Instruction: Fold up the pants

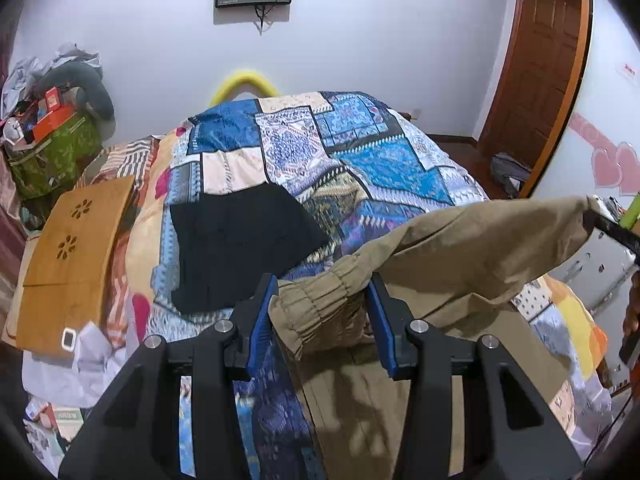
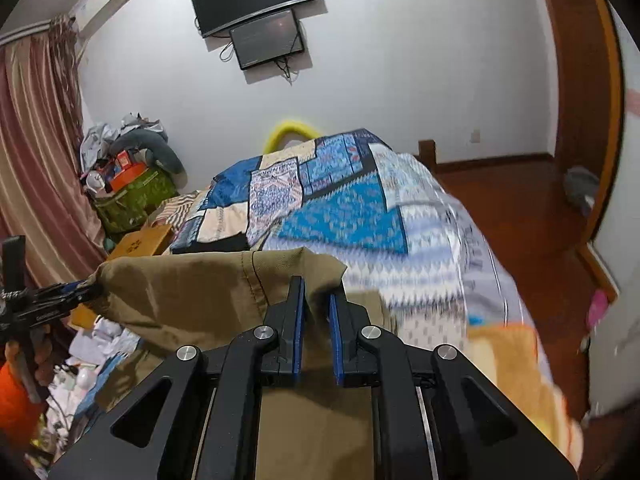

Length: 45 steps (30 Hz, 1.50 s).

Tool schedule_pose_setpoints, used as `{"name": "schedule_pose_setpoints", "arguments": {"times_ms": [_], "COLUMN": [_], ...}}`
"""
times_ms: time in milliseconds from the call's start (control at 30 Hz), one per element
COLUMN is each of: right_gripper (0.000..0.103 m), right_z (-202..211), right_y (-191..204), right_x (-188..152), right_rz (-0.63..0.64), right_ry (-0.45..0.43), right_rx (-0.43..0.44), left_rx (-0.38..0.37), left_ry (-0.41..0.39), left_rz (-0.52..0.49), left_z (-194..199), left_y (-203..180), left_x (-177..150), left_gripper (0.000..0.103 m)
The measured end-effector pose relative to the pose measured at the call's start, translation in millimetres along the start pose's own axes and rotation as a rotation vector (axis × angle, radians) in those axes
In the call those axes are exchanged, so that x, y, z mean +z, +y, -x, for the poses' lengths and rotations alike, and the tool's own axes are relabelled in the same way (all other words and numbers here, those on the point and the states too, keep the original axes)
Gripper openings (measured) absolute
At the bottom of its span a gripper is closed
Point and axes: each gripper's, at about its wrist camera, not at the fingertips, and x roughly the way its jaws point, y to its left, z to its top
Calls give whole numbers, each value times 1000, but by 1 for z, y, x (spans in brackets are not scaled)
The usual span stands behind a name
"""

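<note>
A patchwork bedspread (image 1: 360, 152) covers the bed; above it hang khaki pants (image 1: 460, 248) (elastic waistband bunched), gripped by left gripper (image 1: 322, 320) and right gripper (image 2: 316, 320) fingers.

Pants (image 1: 460, 256) I'm holding: matt khaki woven cloth, gathered ribbing at the cuff (image 1: 316, 300). My left gripper (image 1: 322, 320) is matt black plastic with blue rubbery-looking pads (image 1: 262, 320) and bright metal pins; right gripper (image 2: 316, 320) same build. Bedspread (image 1: 352, 160) under the pants: printed patchwork cloth, slight sheen. Left of the bedspread, a smooth light wood board (image 1: 76, 256). Door (image 1: 536, 72) right of it: glossy brown wood.
</note>
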Motion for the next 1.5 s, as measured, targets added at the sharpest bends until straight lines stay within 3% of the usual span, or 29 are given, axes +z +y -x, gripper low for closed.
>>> {"name": "schedule_pose_setpoints", "arguments": {"times_ms": [200, 400, 633, 767, 833, 900, 1100, 1167, 1267, 1500], "right_gripper": [11, 16, 20, 21, 21, 31, 65, 70, 74, 75], "right_z": [23, 26, 34, 37, 41, 50, 68, 68, 63, 35], "right_y": [2, 9, 4, -3, -3, 1, 18, 25, 36, 67], "right_x": [-49, -89, -117, -136, -143, -151, -146, -138, -131, -142], "right_rz": [-24, 4, -14, -49, -54, -52, 4, 17, 32, 83], "right_ry": [24, 83, 106, 145, 152, 137, 89, 82, 78, 128], "right_rx": [-35, -80, -98, -103, -99, -99, -85, -76, -46, 3], "left_rx": [11, 69, 79, 93, 118, 148, 169, 190, 211, 180], "left_ry": [14, 38, 76, 80, 43, -13, -82, -90, -77, -4], "left_rz": [-67, -142, -124, -131, -135, -139, -187, -212, -260, -335], "left_z": [19, 23, 25, 30, 40, 52, 69, 66, 57, 33], "left_y": [-16, -27, -25, -24, -24, -24, -37, -45, -58, -81], "left_x": [-40, -85, -114, -121, -122, -122, -109, -105, -103, -115], "left_gripper": [46, 47, 51, 71, 83, 96, 103, 103, 103, 103]}}
